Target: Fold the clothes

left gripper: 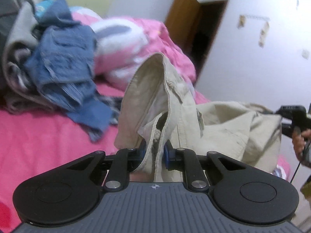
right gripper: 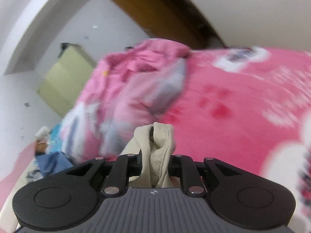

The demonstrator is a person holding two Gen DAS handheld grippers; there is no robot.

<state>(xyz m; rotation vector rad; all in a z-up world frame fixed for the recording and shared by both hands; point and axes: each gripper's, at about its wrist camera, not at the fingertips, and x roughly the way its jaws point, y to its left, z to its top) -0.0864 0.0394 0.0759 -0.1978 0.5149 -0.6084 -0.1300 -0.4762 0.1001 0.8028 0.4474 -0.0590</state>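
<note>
Beige trousers (creased, waistband bunched) hang between both grippers.

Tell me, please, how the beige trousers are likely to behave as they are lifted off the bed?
Probably floppy: the beige trousers sag and bunch between the left claw and right claw. Likely fairly heavy cloth, since the thick waistband stands up by itself. Slipping seems unlikely, as both claws pinch folded seams.

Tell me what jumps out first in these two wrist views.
The crumpled beige cotton garment, centre frame, is pinched by the left gripper and the right gripper. Behind it spreads the bright pink patterned bedspread. A heap of blue denim clothes lies upper left.
</note>
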